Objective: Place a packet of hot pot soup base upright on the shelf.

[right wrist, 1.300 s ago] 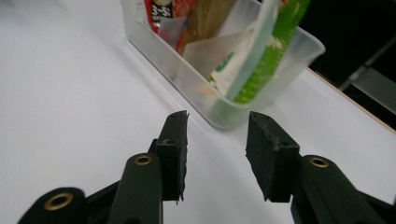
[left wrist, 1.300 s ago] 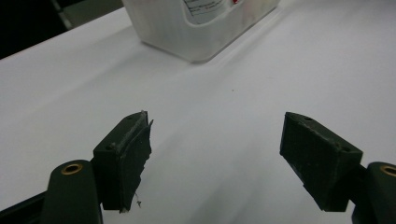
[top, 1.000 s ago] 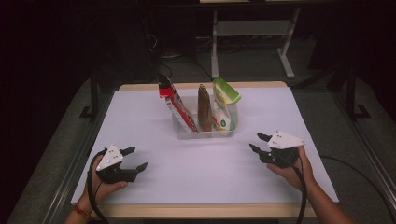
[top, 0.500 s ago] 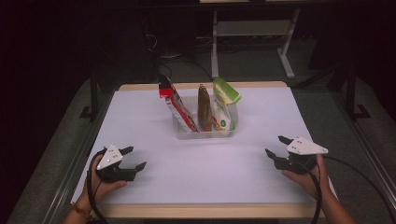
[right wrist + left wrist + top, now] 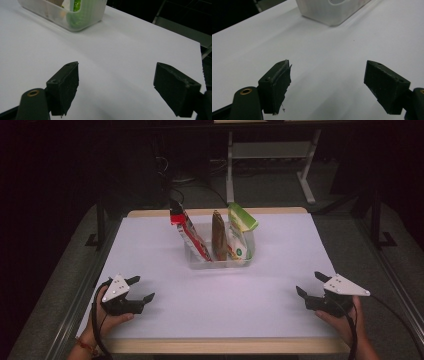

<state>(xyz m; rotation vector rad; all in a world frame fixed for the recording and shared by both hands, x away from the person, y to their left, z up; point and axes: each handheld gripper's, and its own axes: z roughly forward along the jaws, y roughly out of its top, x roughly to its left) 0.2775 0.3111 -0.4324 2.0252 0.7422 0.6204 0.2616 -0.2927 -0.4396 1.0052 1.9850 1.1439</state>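
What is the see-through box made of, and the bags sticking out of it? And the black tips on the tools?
The box looks like frosted clear plastic: you can see the bags through its walls. The red bag, brown bag and green bag look like thin glossy plastic film, creased and folded over at the top. The left tool and right tool have matte black pads, probably rubber or foam, rough and frayed at the edges.

I see the desk (image 5: 280, 320): white top, light wood edge. One clear plastic bin (image 5: 220, 261) sits on it, far centre. Both claws rest at the near edge, left (image 5: 141, 289) and right (image 5: 310, 285).
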